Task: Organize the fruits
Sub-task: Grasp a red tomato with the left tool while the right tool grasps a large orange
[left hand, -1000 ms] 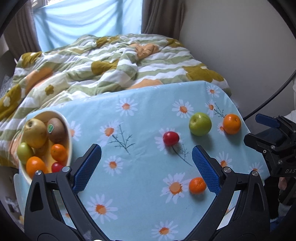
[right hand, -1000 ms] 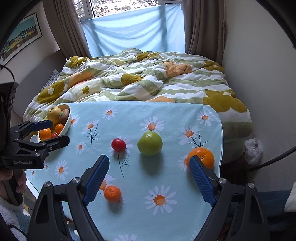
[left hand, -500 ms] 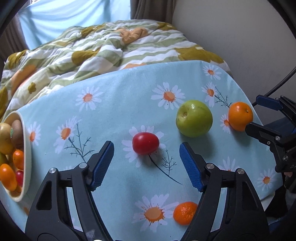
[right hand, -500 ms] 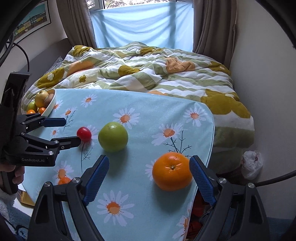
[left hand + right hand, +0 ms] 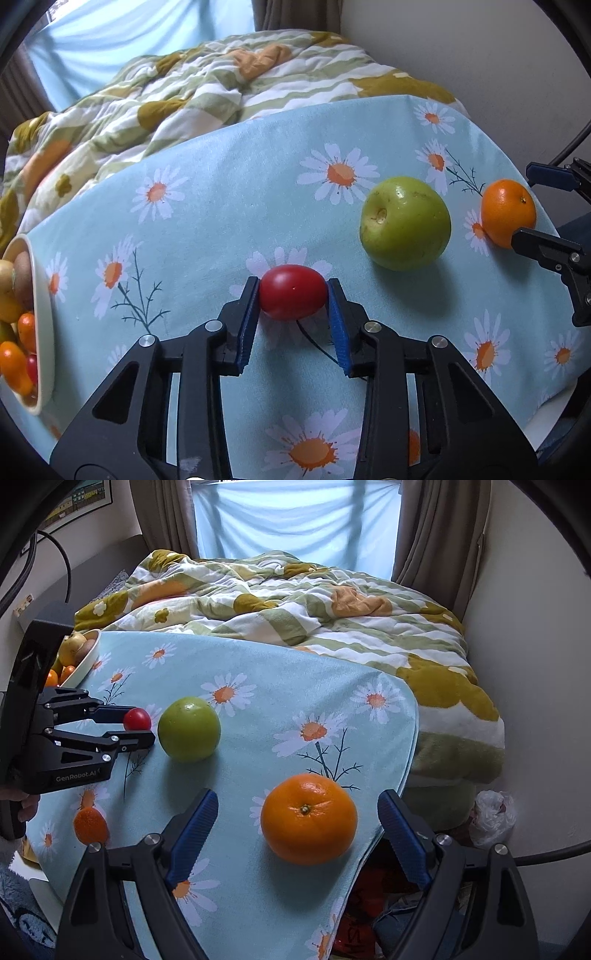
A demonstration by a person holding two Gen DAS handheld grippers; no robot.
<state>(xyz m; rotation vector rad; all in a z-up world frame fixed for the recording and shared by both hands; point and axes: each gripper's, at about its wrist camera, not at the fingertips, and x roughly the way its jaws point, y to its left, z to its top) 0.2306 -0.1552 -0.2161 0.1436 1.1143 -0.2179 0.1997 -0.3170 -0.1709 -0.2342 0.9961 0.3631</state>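
L gripper (image 5: 292, 295) pinching red tomato (image 5: 292, 291) mid-tabletop; R gripper (image 5: 297, 825) spread wide round orange (image 5: 308, 819) nr right edge, pads not touching.

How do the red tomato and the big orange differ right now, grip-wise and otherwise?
The red tomato is small and smooth; the big orange is larger and dimpled. The left gripper pinches the tomato, while the right gripper stands open around the orange. Both rest on the daisy tablecloth.

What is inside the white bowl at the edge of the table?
The white bowl holds a yellowish apple, a brown kiwi-like fruit, small oranges and something red. Its rim and the left gripper's body hide the rest.
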